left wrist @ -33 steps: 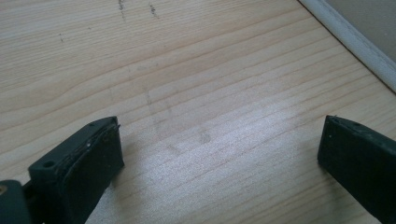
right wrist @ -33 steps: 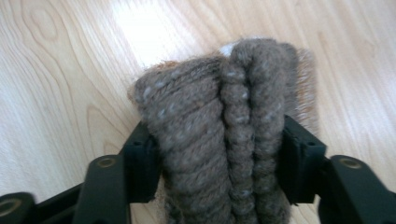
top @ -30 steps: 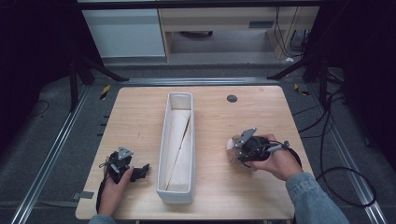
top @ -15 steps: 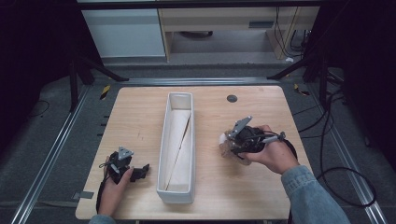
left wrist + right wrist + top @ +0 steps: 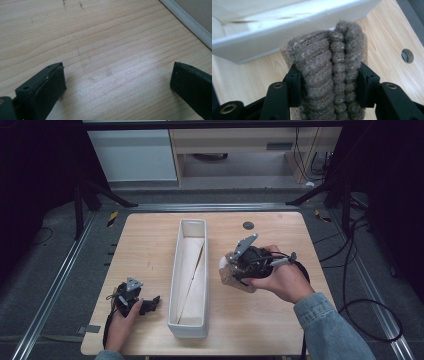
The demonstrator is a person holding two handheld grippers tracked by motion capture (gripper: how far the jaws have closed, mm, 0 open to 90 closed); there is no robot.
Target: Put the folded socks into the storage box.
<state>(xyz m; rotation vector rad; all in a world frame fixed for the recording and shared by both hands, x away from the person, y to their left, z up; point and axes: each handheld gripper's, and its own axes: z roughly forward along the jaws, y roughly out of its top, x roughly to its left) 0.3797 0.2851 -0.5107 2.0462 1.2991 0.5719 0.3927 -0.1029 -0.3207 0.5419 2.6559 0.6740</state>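
From the high view, the right gripper (image 5: 231, 270) held a folded brown knit cloth (image 5: 234, 276) above the table (image 5: 280, 320), nearer the long white tray (image 5: 190, 322) than a second before. The left gripper (image 5: 142, 305) rested by the near-left corner.

In the left gripper view, its jaws gaped over bare wood.

In the right gripper view, the jaws clamped the ribbed cloth (image 5: 332, 80) beside the tray's wall (image 5: 287, 37).

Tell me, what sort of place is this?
Probably a lab or recording workspace, not a home: a bare wooden table on metal rails, loose cables on grey floor, and a person working with the right gripper.
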